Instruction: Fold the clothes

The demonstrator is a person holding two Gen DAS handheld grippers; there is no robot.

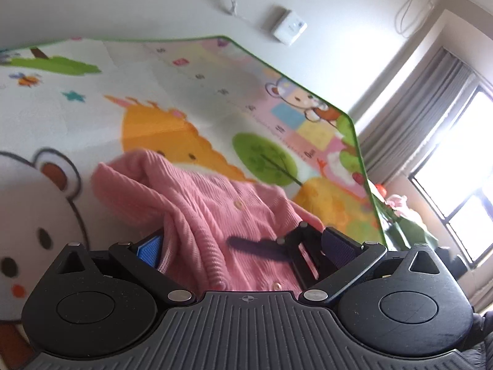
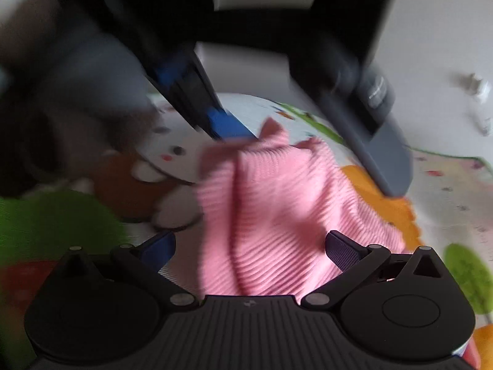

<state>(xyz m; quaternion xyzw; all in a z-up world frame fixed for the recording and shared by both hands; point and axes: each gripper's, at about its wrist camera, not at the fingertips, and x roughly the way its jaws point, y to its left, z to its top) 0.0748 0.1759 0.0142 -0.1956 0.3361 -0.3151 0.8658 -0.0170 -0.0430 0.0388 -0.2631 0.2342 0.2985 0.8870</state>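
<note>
A pink ribbed cardigan [image 1: 215,215] with small buttons lies crumpled on a cartoon play mat [image 1: 92,108]. My left gripper [image 1: 245,243] is open, and the knit bunches between its wide-set fingers and lies against the blue left pad [image 1: 151,249]. A black finger of the other gripper [image 1: 300,252] rests on the cloth near my right pad. In the right wrist view, the cardigan [image 2: 277,209] rises in a fold between the spread fingers of my right gripper [image 2: 249,243], which is open. The left gripper's blue-padded finger [image 2: 225,120] touches the fold's upper edge.
The mat's green edge [image 1: 354,123] runs along a white wall with a small wall box [image 1: 289,26]. A bright window [image 1: 462,169] with grey curtains is on the right, and flowers [image 1: 394,203] stand beside the mat.
</note>
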